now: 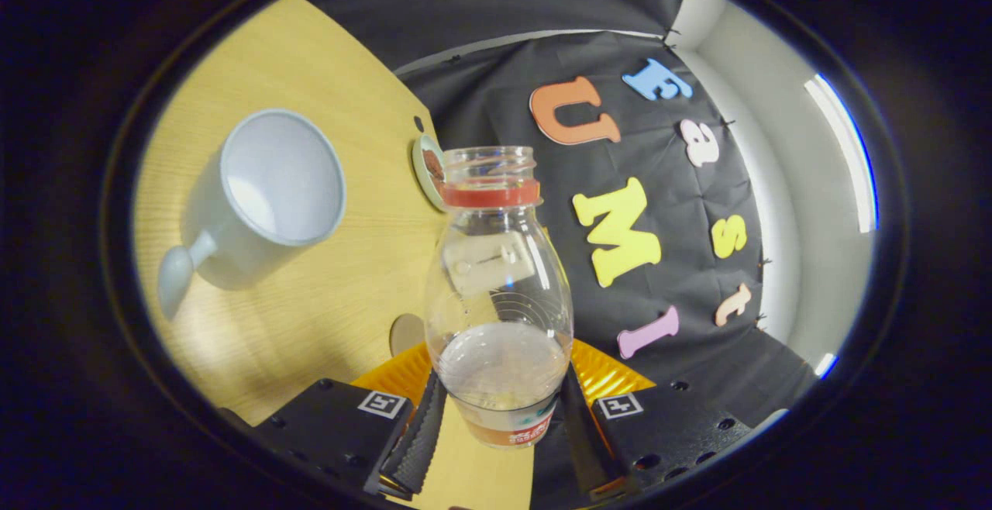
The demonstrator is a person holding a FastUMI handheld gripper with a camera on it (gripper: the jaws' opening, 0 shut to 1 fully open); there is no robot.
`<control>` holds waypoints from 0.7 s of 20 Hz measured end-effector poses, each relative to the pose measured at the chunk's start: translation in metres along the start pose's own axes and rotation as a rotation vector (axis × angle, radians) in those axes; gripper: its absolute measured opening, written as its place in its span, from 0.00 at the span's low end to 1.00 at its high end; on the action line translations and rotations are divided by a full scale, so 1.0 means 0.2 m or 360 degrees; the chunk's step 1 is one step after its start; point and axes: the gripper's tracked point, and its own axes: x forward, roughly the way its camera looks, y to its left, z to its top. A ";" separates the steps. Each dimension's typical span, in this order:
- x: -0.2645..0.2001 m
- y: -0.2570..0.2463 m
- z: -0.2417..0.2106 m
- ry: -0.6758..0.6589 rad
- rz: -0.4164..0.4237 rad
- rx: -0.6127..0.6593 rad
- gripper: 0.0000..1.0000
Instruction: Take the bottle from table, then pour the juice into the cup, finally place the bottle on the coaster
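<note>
The gripper (500, 425) clamps the bottle (500, 293) at its base with both fingers, long axis pointing 12 o'clock. The empty cup (263, 192) lies toward 10 o'clock, the coaster (428, 171) just behind the neck.

Light wooden table (325, 277); black cloth wall (496, 99) behind; white booth panel (783, 208) with bright light strip (845, 153).

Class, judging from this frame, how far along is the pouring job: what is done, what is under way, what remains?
Done: the bottle is lifted, gripper shut on it, cap off. In hand: it is carried near the cup, which looks empty. Left: pour, then set it on the coaster.
</note>
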 end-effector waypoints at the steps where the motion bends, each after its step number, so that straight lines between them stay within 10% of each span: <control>1: 0.00 0.00 0.00 0.0002 -0.0001 -0.0047 0.75; 14: 0.01 -0.02 0.00 -0.0007 -0.0058 -0.0465 0.75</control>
